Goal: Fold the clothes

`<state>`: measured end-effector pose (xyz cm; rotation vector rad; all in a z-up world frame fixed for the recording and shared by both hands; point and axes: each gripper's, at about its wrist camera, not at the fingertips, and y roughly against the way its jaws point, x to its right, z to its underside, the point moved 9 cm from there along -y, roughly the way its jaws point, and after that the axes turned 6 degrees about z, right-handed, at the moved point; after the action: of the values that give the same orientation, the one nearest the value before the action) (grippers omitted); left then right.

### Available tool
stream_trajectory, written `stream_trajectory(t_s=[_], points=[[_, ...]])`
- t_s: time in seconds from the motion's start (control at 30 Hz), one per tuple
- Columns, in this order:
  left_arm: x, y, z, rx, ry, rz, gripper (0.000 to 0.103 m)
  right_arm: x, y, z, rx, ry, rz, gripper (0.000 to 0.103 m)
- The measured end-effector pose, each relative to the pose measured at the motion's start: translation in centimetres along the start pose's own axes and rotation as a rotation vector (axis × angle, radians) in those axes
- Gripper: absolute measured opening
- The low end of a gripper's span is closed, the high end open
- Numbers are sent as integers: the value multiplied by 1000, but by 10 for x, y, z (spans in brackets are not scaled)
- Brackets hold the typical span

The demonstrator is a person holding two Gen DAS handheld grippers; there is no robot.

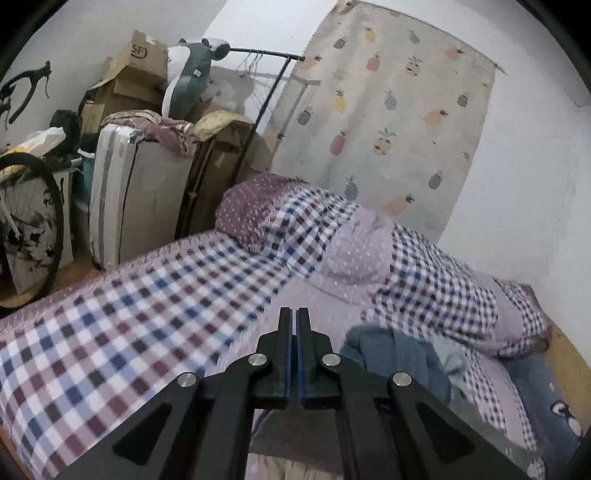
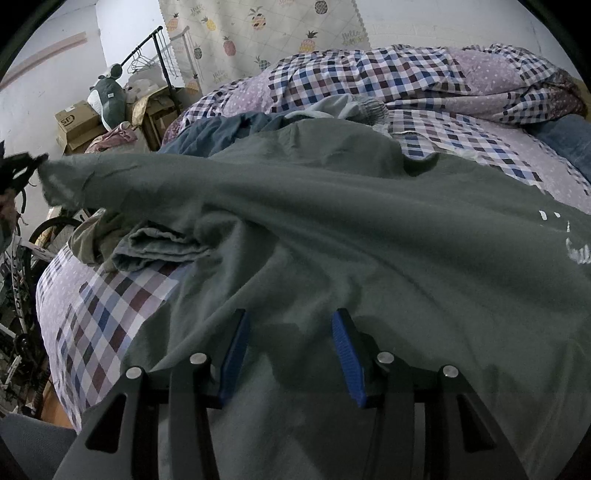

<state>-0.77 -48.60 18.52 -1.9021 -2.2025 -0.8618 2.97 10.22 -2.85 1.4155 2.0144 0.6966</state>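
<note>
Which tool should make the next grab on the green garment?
Likely the right tool: its jaws stand open directly over the green garment spread on the bed. The left tool is shut, apparently already holding the lifted corner.

We read "SF" on a cardboard box [image 1: 142,51] and "Hello" on the pineapple curtain [image 2: 349,36]; the shirt's [image 2: 332,221] white print is illegible.

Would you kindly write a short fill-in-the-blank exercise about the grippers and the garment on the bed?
1. The right gripper hovers over the grey-green garment with its jaws ____.
2. The left gripper has its jaws ____.
3. The bedcover has a ____ pattern.

Missing words: open; shut; checked
</note>
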Motion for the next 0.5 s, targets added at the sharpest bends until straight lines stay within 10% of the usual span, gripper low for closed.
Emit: stream_trajectory(t_s=[0.13, 0.4, 0.5], points=[[-2, -21, -8, 14, -17, -18, 0, 0, 0, 1, -4, 1, -3, 50], [-88, -86, 71, -238, 1, -328, 1, 0, -1, 1, -11, 0, -12, 51], [-112, -80, 85, -258, 46, -398, 23, 0, -1, 1, -14, 0, -14, 50]])
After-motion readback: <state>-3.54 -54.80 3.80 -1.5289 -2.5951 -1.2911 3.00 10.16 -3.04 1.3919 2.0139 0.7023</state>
